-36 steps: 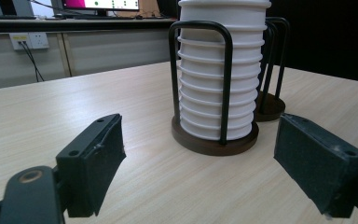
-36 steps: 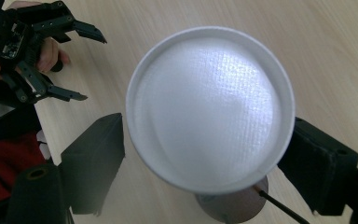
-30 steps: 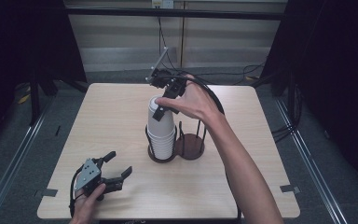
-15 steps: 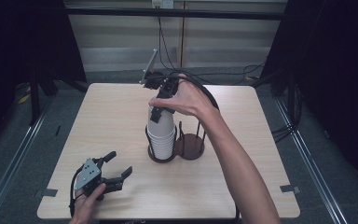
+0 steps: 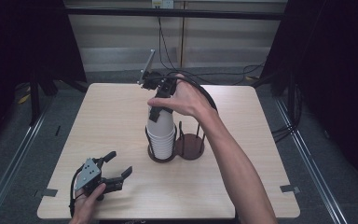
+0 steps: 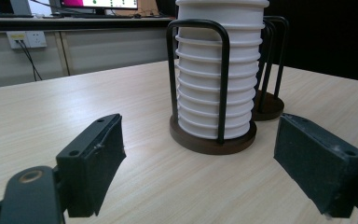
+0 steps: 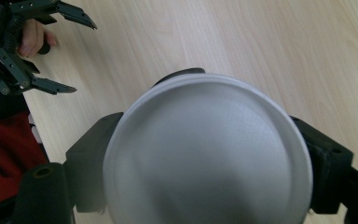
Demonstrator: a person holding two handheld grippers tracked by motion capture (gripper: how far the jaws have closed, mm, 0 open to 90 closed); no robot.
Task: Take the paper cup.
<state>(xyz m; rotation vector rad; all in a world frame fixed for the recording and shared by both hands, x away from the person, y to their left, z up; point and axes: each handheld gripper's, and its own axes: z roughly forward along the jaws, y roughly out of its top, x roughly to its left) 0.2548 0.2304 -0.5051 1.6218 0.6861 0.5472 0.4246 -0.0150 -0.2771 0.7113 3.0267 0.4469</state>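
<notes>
- We hold the right tongs (image 5: 160, 112) pointing down over the middle of the counter (image 5: 261, 140), clenched on the top cup (image 5: 161, 122) of the white cup stack (image 5: 162, 137).
- In the right gripper view the cup's (image 7: 207, 154) round bottom faces us, with a black jaw pressed against each side of it.
- The stack stands upside down in a dark wire holder (image 5: 161, 156) with a round base, near the counter's centre.
- In the left gripper view the stack (image 6: 216, 88) shows its ribbed rims between the holder's (image 6: 221, 79) black uprights.
- A second holder (image 5: 189, 145) of the same kind stands just beside the first, on the side toward the counter's right edge; its base touches the first one's base.
- The top cup sits higher than the rest of the stack; we cannot tell whether it is free of the cup below.
- We rest the left tongs (image 5: 116, 171) low near the counter's front left corner, released, with nothing between the jaws.
- In the left gripper view those jaws stand apart over bare wood, aimed toward the stack, well short of it.
</notes>
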